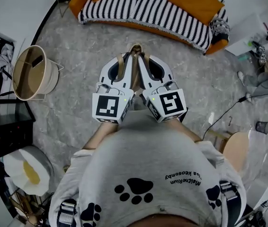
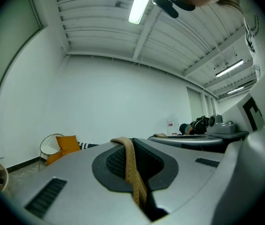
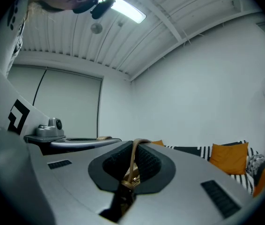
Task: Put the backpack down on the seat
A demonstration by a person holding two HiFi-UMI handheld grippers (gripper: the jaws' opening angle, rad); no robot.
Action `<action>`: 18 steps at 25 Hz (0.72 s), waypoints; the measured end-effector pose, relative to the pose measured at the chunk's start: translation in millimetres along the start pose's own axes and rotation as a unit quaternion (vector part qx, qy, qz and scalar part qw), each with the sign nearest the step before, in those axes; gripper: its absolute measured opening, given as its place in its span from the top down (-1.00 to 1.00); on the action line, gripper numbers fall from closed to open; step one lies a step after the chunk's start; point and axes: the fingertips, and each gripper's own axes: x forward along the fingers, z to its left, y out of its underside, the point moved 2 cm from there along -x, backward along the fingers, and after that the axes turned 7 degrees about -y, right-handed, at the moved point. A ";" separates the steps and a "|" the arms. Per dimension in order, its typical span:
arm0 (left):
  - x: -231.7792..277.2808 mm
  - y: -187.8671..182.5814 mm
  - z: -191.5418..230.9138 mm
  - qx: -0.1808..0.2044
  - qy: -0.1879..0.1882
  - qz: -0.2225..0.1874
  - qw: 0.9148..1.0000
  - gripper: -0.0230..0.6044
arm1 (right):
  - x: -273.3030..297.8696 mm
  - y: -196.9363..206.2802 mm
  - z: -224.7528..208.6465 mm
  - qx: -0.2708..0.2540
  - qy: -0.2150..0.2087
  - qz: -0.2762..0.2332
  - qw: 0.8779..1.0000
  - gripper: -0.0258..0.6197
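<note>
**A:** Starting at the left of the head view, what worries you?

**B:** Not much there. The round beige basket [image 1: 30, 72] stands well apart from the path. At centre frame, the left gripper [image 1: 126, 59] is clamped tight on a thin tan fabric strap [image 2: 131, 172]. The strap runs out over the jaw's edge, so a jerk could drag it through the pads.

**A:** And its neighbour?

**B:** The right gripper [image 1: 144, 60], just beside it, is closed on a matching tan strap with a brass buckle [image 3: 132, 165]. If either grip slips, the whole load would swing onto the other.

**A:** Where is the backpack?

**B:** Its body shows in no view. I judge that it hangs beneath the grippers, hidden by them. The black-and-white striped sofa with orange cushions [image 1: 138, 6] lies along the top of the frame, well apart across the grey marbled floor [image 1: 77, 46]. If the straps are let go early, the bag lands on the floor. Carried unseen, it could also snag the sofa's front edge.

**A:** Further right?

**B:** A black cable [image 1: 224, 115] trails over the floor. It is only a tripping risk if the person veers that way.
</note>
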 end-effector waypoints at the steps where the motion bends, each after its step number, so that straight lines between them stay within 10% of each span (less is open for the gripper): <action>1: 6.9 1.2 4.0 -0.001 0.003 0.002 1.000 0.87 | 6.0 0.3 -5.0 0.000 0.005 0.001 1.000 0.80; 18: 170.2 0.0 112.2 0.036 0.099 0.013 0.994 0.87 | 174.6 3.1 -104.7 0.016 0.093 -0.010 0.996 0.80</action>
